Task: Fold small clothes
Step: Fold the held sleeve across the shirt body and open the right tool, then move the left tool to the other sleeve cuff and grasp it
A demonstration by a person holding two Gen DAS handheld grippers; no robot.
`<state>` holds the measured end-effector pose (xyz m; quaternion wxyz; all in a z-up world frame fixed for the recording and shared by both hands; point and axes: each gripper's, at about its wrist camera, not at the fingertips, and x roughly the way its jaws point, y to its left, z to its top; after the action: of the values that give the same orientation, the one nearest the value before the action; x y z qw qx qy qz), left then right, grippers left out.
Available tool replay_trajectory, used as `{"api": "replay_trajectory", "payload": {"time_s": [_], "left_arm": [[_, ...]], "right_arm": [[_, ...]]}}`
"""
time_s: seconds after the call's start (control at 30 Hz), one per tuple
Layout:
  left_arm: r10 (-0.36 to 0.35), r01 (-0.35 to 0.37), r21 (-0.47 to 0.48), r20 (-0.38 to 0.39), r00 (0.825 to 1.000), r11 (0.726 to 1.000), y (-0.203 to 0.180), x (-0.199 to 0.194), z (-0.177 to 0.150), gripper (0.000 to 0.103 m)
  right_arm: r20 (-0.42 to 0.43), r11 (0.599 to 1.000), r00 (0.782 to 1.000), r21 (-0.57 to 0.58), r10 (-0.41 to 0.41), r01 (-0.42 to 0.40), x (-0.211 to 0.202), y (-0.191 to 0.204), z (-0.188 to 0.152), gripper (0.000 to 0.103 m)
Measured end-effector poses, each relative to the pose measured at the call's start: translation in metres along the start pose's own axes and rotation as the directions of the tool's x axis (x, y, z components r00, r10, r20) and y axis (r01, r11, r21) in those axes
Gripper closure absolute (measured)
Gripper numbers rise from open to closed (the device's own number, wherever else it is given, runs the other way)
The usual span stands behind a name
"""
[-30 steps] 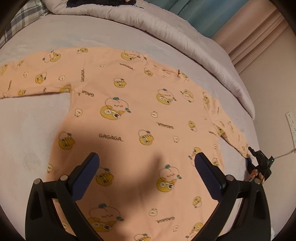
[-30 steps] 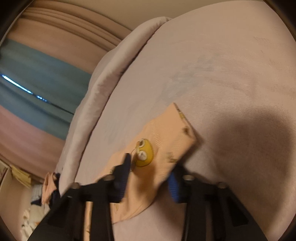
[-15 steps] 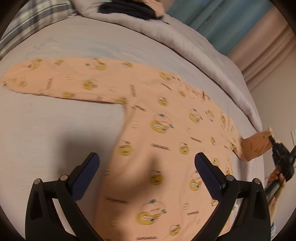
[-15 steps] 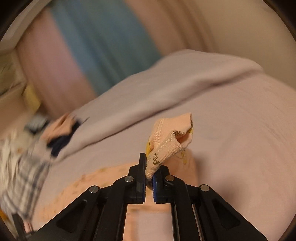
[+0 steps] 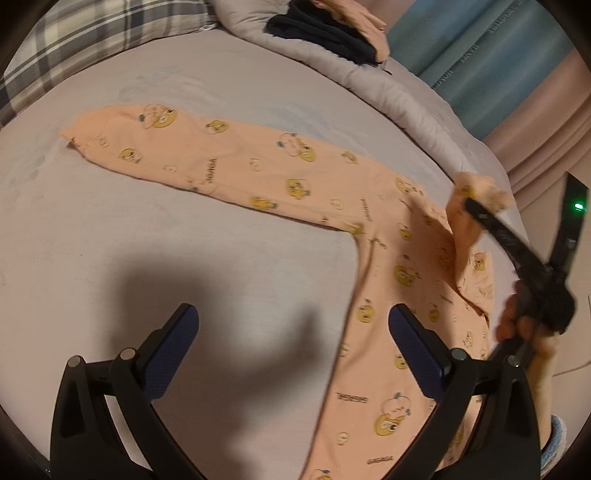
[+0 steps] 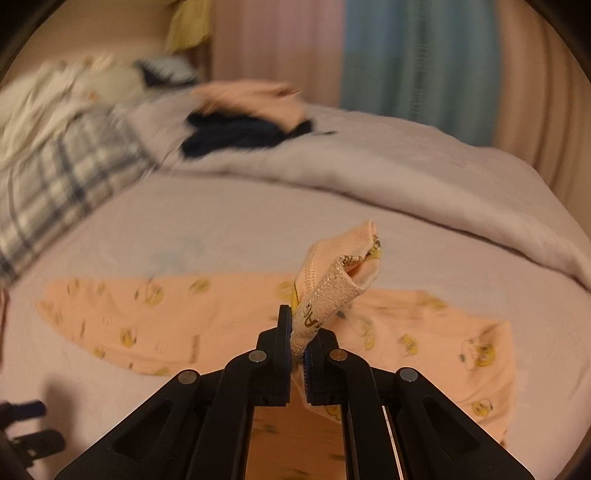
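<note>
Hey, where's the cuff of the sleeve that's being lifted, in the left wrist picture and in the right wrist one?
Left wrist view: the sleeve cuff is at the right edge, raised above the peach top, pinched by the right hand-held gripper.
Right wrist view: the sleeve cuff is at centre, standing up from the shut fingers.
Shared landmark: the dark clothes pile on the duvet.
</note>
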<state>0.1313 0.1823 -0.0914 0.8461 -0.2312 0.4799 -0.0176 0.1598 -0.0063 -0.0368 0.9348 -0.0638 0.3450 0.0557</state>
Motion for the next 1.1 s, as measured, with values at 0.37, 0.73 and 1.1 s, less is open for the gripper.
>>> {"api": "replay_trajectory", "payload": {"time_s": [0.37,0.73,1.1], "left_arm": [[-0.006,0.006,-0.022,-0.003,1.000,1.000,-0.001,0.012,0.013,0.000],[-0.279,0.278,0.063,0.011,0.960,0.958,-0.085,0.043,0.054,0.001],[-0.230,0.237,0.044,-0.125,0.965,0.970,-0.115,0.137,0.056,0.035]], "right_arm": [[-0.133,0.974,0.973,-0.100,0.189,-0.203,0.028,0.038,-0.020,0.041],[-0.008,0.935,0.968,0.260,0.252,-0.241,-0.035,-0.122,-0.045,0.034],[-0.094,0.905,0.975,0.399,0.204,-0.150,-0.015,-0.183,-0.079,0.062]]}}
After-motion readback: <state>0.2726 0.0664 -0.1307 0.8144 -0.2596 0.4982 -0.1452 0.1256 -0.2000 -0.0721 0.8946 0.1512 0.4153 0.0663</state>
